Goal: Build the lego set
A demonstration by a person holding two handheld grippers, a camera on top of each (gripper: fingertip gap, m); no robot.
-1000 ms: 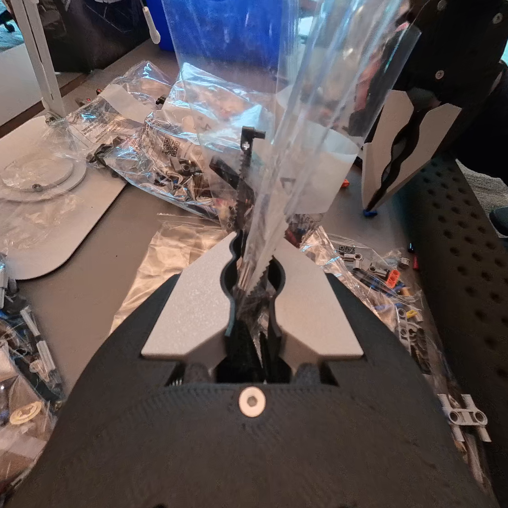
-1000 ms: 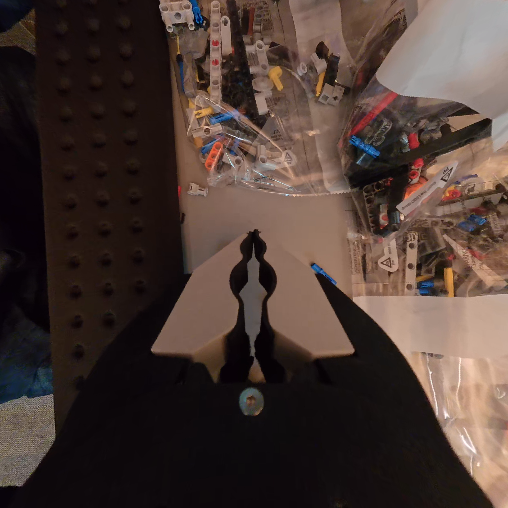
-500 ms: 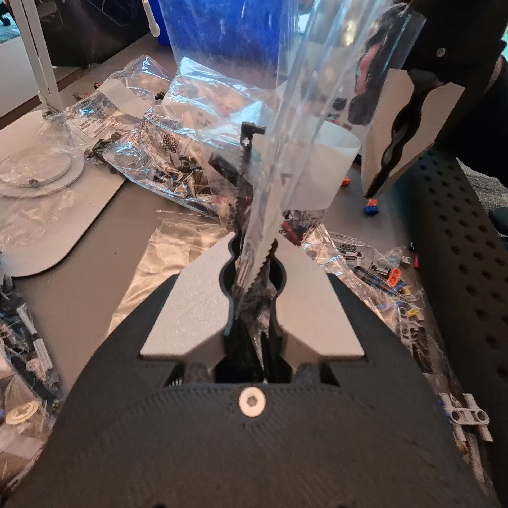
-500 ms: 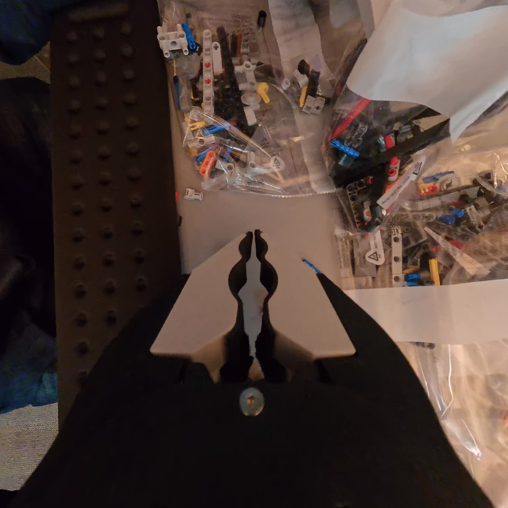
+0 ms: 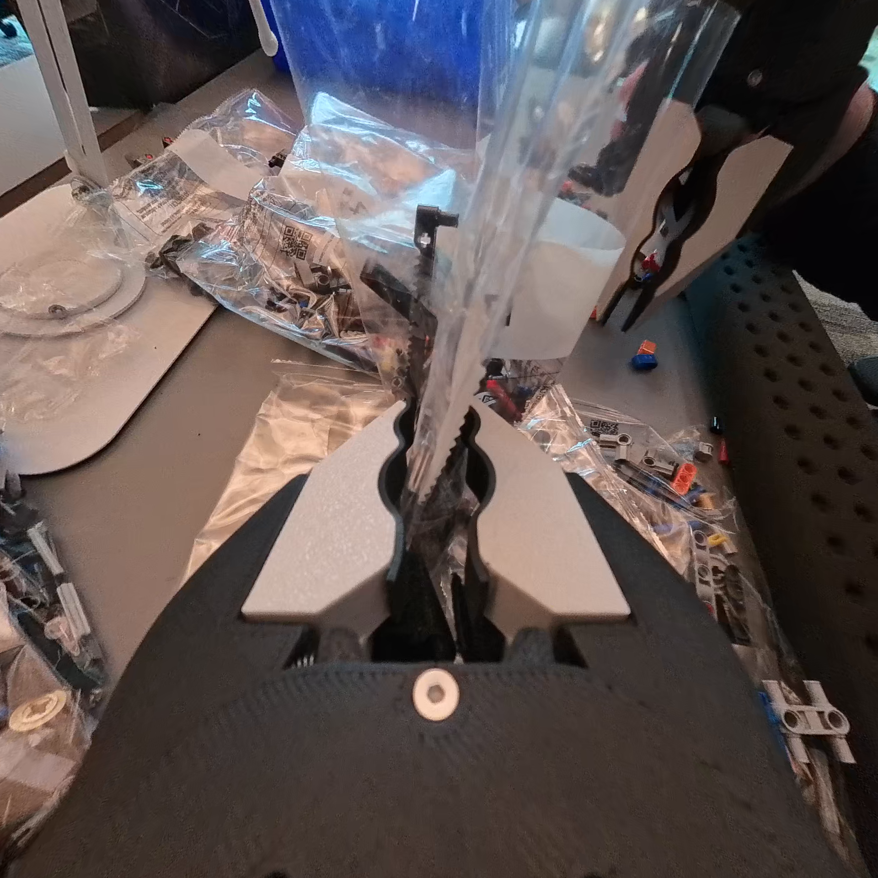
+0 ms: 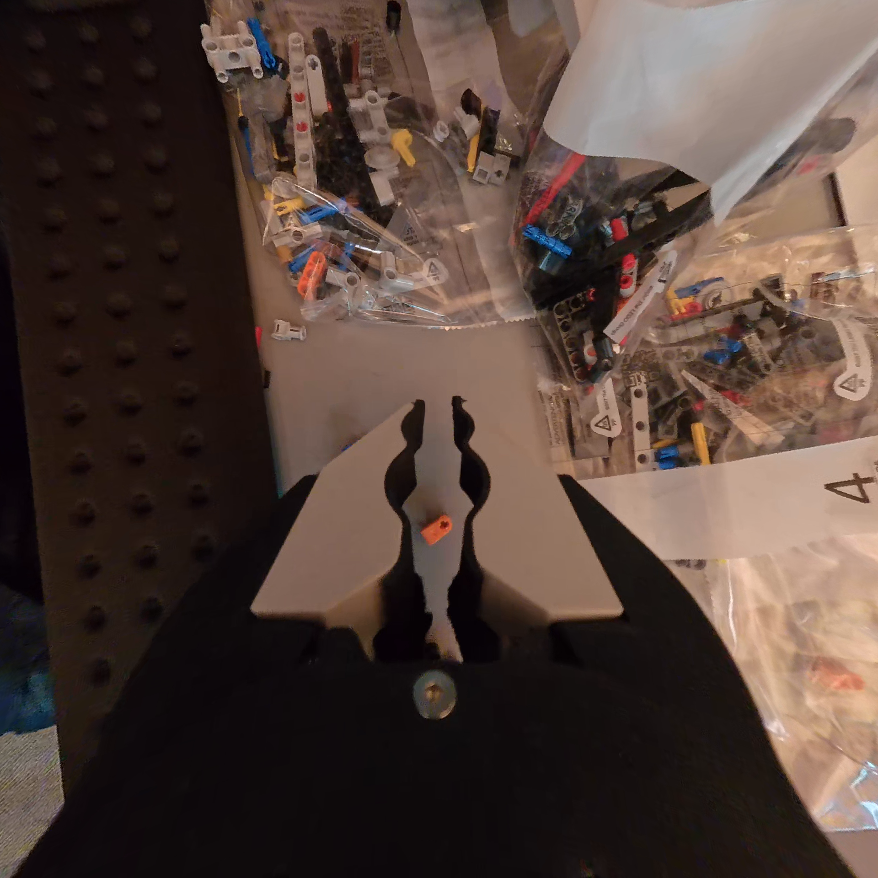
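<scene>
Left tool (image 5: 439, 413): fingers closed on the serrated edge of a clear plastic bag (image 5: 537, 199), which rises upright ahead of the tips; it appears nearly empty, though glare makes that hard to confirm.

Right tool (image 6: 437, 404): fingers parted with a narrow gap, gripping nothing. In the left wrist view it hangs ahead and to the right of the left tool (image 5: 622, 323), tips down over the tabletop (image 5: 157, 480).

Orange lego piece (image 6: 437, 529): small, loose, on the grey tabletop, seen through the gap between the right tool's fingers, behind its tips and touching neither.

Blue lego piece (image 5: 644, 362): with an orange one just beside it, on the tabletop near the right tool's tips.

Bags of lego parts (image 6: 361, 228): several clear bags of grey, black, blue, yellow and red pieces, ahead of and to the right of the right tool.

Small grey connector (image 6: 288, 329): loose, ahead-left of the right tool, just beside the nearest bag.

Black studded mat (image 6: 119, 285): along the right tool's left side.

White stand base (image 5: 81, 342): flat plate with an upright post, far left of the left tool.
</scene>
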